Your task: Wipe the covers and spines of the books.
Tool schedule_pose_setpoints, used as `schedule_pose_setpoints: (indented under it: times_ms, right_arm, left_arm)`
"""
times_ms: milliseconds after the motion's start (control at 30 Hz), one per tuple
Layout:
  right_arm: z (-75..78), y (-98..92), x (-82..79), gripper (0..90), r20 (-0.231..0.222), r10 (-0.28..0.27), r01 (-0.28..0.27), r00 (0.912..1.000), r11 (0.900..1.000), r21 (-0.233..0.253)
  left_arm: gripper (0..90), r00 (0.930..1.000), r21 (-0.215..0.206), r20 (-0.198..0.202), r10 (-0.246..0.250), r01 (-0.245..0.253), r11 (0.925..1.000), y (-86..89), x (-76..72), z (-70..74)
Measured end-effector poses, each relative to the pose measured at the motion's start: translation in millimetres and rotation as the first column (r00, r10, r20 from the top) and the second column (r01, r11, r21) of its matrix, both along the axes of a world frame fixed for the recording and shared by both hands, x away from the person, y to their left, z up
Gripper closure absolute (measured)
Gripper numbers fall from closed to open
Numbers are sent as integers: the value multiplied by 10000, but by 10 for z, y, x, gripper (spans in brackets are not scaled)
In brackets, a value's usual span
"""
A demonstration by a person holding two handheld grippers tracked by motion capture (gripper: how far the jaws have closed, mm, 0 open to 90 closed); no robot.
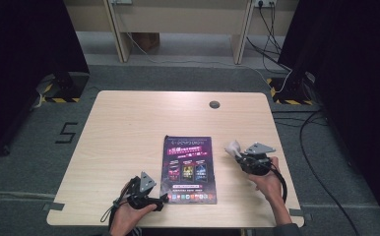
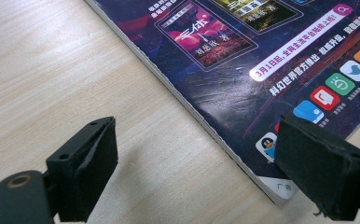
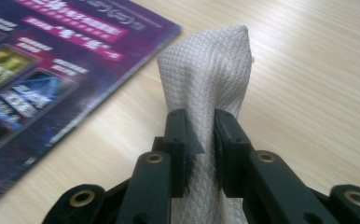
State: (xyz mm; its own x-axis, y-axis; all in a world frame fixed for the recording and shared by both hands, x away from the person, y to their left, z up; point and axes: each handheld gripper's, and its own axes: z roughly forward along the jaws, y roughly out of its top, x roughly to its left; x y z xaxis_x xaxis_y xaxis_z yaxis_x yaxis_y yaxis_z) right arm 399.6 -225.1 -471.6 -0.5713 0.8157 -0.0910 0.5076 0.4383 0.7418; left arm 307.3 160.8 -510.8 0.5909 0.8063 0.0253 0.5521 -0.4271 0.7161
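the right gripper [image 3: 200, 135] is clamping a bunched white cloth [image 3: 211, 74], jaws pressed in on both sides of it, the fabric standing up past the tips in a soft peak. from the high view the right gripper [image 1: 244, 156] is sitting just off the magazine's right edge, with the cloth [image 1: 233, 147] poking out toward the far left of it, above the bare table [image 1: 129, 123].

that cloth is looking light and limp, a waffle-textured weave, so it is going to drape and fold rather than hold a shape. the pinch across the gathered middle seems a sound hold; a grab at a loose corner would likely let it flop.

over to the left gripper [image 2: 194, 154]: its jaws are standing wide apart, holding nothing, one over the wood and the other over the near corner of the magazine [image 2: 243, 60]. in the high view the left gripper [image 1: 158, 200] is hovering at the near left corner of the magazine [image 1: 188, 167], which is lying flat in the middle of the table.

the magazine is looking thin, glossy and probably slippery, bendy rather than stiff. pinning it by that corner or edge seems the way to keep it from sliding under a wipe.

no containers on the table to report.
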Motion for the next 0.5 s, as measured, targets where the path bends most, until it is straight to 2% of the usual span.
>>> schedule_pose_setpoints:
  times_ms: [133, 233, 300, 500]
  right_arm:
    - [-40, -138, 9, 771, -164, -344, 342, 9993, 9994, -104]
    - [-67, -176, 16, 771, -255, -507, 504, 9984, 9987, -120]
    - [-87, -227, 31, 770, -351, -655, 655, 9972, 9979, 9]
    - [-115, -243, 41, 769, -495, -666, 665, 9966, 9978, -33]
  left_arm:
    - [126, 10000, -24, -11, 7, -7, 10000, 2, 2, -1]
    - [126, 10000, -5, 0, -4, 4, 10000, 2, 0, -1]
    - [125, 10000, -40, -22, 6, -6, 10000, 5, 2, -2]
    - [125, 10000, -62, -17, 2, -2, 10000, 8, 2, -5]
